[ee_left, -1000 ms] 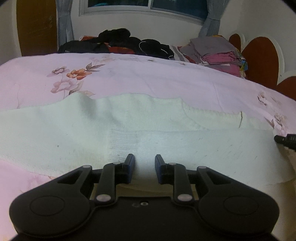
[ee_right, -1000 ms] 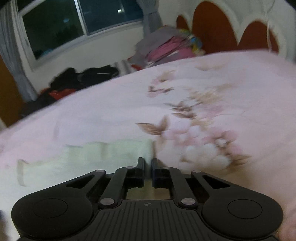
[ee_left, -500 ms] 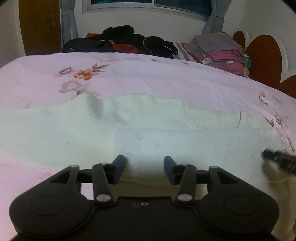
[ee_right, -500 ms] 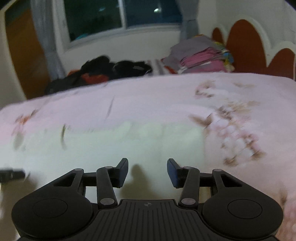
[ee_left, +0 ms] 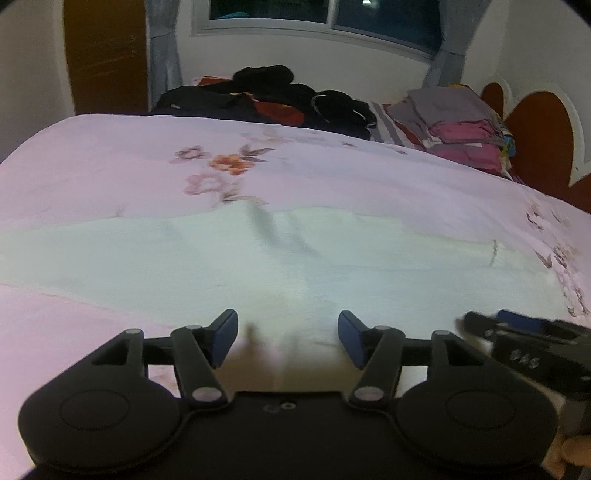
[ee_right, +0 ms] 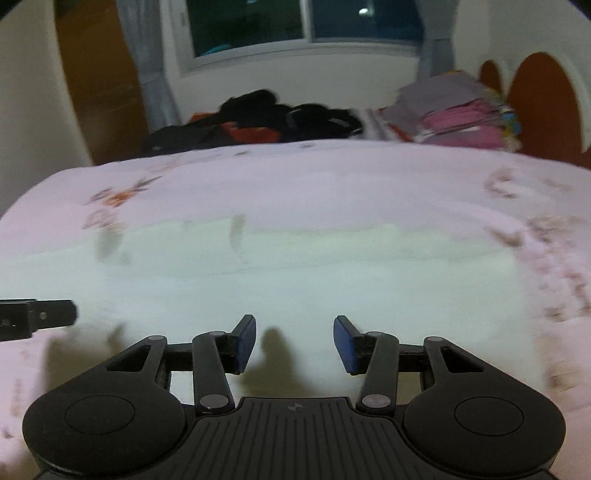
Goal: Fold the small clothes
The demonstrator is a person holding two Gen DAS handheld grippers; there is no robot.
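A pale cream knit garment (ee_left: 258,258) lies flat across the pink floral bedspread (ee_left: 110,177); it also shows in the right wrist view (ee_right: 314,273). My left gripper (ee_left: 288,338) is open and empty just above the garment's near edge. My right gripper (ee_right: 294,343) is open and empty over the garment's near edge, further right. The right gripper's tip shows at the left wrist view's right edge (ee_left: 524,339); the left gripper's tip shows at the right wrist view's left edge (ee_right: 37,317).
A heap of dark clothes (ee_left: 273,96) lies at the far side of the bed. A stack of folded grey and pink clothes (ee_left: 458,125) sits at the far right by the brown headboard (ee_left: 535,122). A window (ee_right: 303,26) is behind.
Both grippers have opened wide and let go of the garment. Both have pulled back towards the near edge, and the right one has swung left to face the garment.
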